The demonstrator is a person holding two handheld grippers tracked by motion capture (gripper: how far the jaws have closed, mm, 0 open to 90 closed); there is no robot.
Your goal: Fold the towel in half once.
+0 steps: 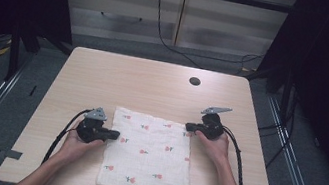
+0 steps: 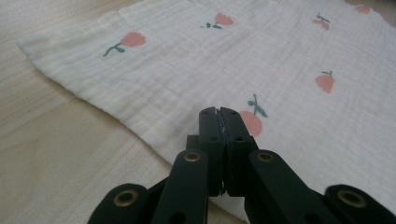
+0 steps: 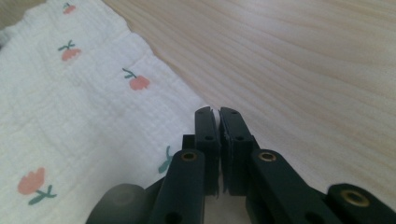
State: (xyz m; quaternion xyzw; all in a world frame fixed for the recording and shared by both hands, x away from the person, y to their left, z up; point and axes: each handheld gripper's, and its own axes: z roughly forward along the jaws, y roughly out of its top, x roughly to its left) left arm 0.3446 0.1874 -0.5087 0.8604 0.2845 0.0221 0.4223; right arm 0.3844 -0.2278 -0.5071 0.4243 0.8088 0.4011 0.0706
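Observation:
A white cloth (image 1: 149,156) printed with small red flowers lies flat on the wooden table (image 1: 143,84), near its front edge. My left gripper (image 1: 116,135) rests at the cloth's left edge, pointing right. In the left gripper view its jaws (image 2: 218,112) stand shut just above the cloth (image 2: 187,60), with nothing seen between them. My right gripper (image 1: 188,126) sits at the cloth's far right corner, pointing left. In the right gripper view its jaws (image 3: 215,111) are pressed together at that corner of the cloth (image 3: 70,107), and a white sliver shows in the slit.
A round dark hole (image 1: 194,81) sits in the table's far right part. Bare wood stretches behind the cloth. A cable trails from each gripper toward the front edge. Beyond the table stand pale cabinets (image 1: 126,5) and dark frames at both sides.

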